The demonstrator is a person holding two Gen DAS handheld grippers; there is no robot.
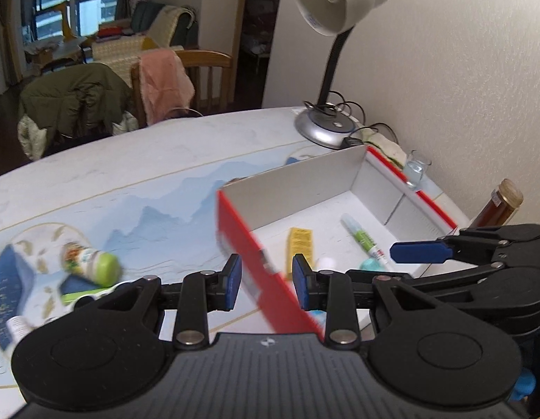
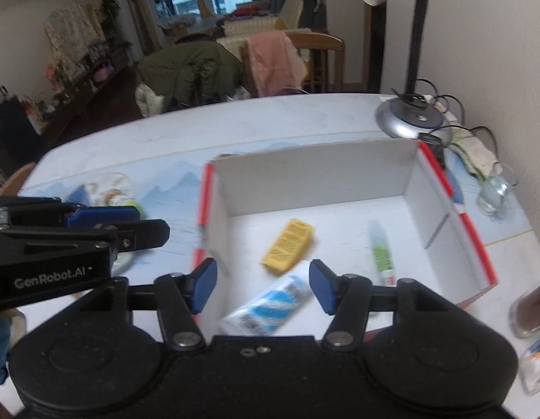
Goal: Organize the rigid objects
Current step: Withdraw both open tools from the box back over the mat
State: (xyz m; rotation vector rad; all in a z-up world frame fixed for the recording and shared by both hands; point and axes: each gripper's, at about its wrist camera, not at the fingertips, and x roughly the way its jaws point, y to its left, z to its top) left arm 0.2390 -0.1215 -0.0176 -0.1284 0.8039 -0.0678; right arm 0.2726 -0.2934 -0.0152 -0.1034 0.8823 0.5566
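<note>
Both grippers hang over the near end of the box (image 2: pixel 315 174), which sits on the table (image 1: pixel 130 160) by the wall.

- Right gripper (image 2: pixel 263 282): jaws apart, pads pressing on nothing. A blue-and-white tube (image 2: pixel 273 303) lies blurred just below them, inside the box.
- Left gripper (image 1: pixel 266 279): jaws a narrow gap apart and empty. The red box wall shows between them but looks to be lower down, untouched.
- Already in the box: a small yellow carton (image 2: pixel 287 246) and a green-and-white pen (image 2: pixel 381 255), lying apart on the floor.
- Still out on the table, left of the box: a bottle with a green cap (image 1: pixel 90 262), on its side. Smaller pieces beside it are too blurred to name.

We judge the bottle light, hard plastic, smooth and round, so it is likely to roll or twist out of a loose pinch. We would take it across the middle of the body, pads square to its long axis, not by the cap. The tube looks softer; a firm squeeze could dent it.
</note>
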